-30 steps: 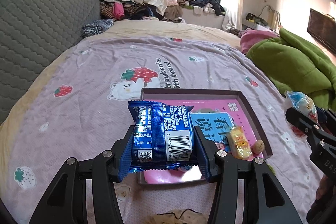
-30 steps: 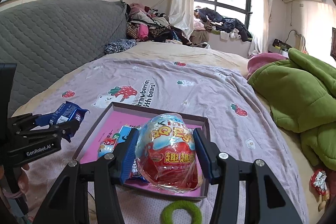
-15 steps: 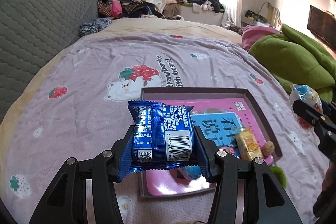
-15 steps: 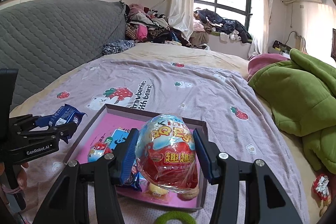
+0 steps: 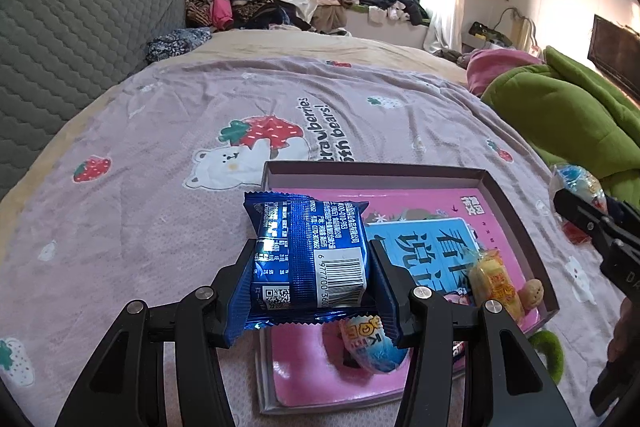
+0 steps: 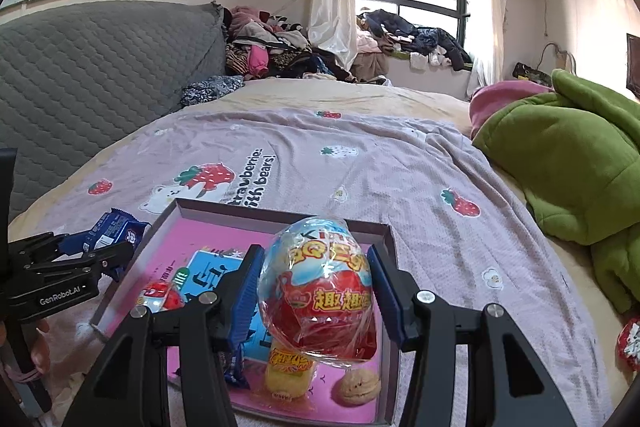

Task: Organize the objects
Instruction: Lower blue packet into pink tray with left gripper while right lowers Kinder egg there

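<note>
Blue foil biscuit packet (image 5: 310, 255) clamped in left gripper (image 5: 312, 283), above near-left edge of pink tray (image 5: 516, 223). Light, crinkly, slippery; best gripped mid-sides. Right gripper (image 6: 316, 291) clenched on plastic-wrapped toy egg (image 6: 316, 287); probably crushable.

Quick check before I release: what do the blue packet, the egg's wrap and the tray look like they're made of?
Blue packet: glossy plastic or foil film, going by its glare and crimped ends. Egg: clear crinkly plastic wrap with highlights; what the shell is made of is unclear. Tray: probably matte cardboard, with thin, straight, folded-looking walls.
</note>
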The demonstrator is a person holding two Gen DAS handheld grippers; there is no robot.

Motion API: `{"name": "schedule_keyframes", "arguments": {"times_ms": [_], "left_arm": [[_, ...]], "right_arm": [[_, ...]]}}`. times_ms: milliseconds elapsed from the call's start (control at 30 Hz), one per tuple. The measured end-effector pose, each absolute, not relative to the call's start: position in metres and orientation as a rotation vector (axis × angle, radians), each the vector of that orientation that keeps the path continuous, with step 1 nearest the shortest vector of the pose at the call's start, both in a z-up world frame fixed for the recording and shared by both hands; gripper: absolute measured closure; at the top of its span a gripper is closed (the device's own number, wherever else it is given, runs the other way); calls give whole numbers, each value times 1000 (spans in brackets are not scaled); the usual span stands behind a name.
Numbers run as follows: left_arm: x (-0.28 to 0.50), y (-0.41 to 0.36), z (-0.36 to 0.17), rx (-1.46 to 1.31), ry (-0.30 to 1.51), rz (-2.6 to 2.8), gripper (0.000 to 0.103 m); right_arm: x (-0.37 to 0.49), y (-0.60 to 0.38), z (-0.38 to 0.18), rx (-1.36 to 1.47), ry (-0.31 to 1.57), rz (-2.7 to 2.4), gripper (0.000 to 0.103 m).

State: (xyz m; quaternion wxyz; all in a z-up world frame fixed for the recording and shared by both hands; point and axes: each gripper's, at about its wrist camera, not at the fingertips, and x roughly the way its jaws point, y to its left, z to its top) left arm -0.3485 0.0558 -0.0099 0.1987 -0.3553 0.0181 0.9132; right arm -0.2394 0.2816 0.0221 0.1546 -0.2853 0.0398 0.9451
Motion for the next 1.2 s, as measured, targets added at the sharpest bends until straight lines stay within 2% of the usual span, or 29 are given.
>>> {"name": "schedule_keyframes", "arguments": {"times_ms": [267,700,1200], "left_arm": [[-356,51,-25,-995,8,2540,49],[-366,54,-46,-1017,48,2539,49],[-368,52,-57,-1072,8,2497,49]], "right_arm": [[-244,286,2,-820,116,2696,50],[-253,292,-31,-849,116,2675,50],[-258,296,-48,-916,114,2618,50]]}}
